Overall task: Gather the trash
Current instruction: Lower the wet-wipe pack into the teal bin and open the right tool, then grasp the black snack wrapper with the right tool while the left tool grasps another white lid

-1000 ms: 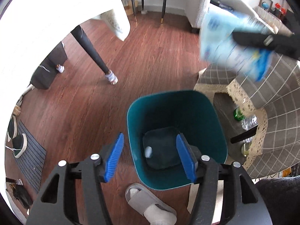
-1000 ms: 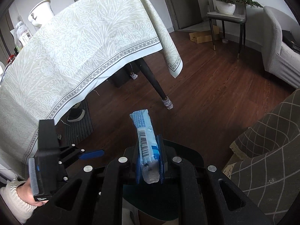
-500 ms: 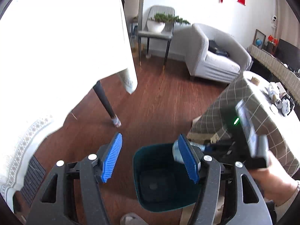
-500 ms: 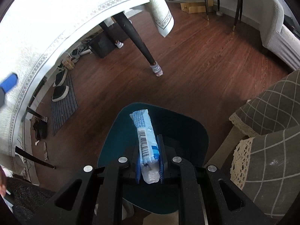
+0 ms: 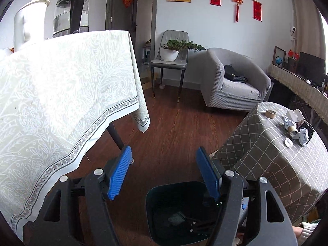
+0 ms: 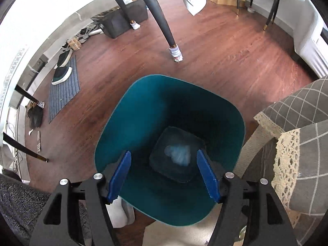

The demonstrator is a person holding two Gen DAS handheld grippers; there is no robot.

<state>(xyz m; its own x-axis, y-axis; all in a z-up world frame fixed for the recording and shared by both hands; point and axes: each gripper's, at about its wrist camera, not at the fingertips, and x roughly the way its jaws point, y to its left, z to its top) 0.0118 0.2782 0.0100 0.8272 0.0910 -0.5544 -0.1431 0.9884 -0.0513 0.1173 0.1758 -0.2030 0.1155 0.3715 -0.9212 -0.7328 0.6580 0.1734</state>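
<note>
A teal trash bin (image 6: 143, 110) stands on the wooden floor, seen from above in the right wrist view. A blurred blue-white wrapper (image 6: 179, 152) is inside it, near the bottom. My right gripper (image 6: 164, 171) is open and empty right over the bin's mouth. My left gripper (image 5: 164, 172) is open and empty, raised above the bin (image 5: 157, 209), facing the room. Crumpled paper (image 5: 303, 136), tape rolls (image 5: 270, 113) and other scraps lie on the grey checked table (image 5: 266, 160) to the right.
A table with a white patterned cloth (image 5: 51, 102) fills the left; its dark leg (image 6: 162, 22) stands beyond the bin. A grey armchair (image 5: 233, 86) and a chair with a plant (image 5: 172, 55) stand at the back. Shoes and a mat (image 6: 63, 82) lie left.
My right gripper opened and the blue wrapper dropped into the bin. My left gripper tilted up from the bin toward the room.
</note>
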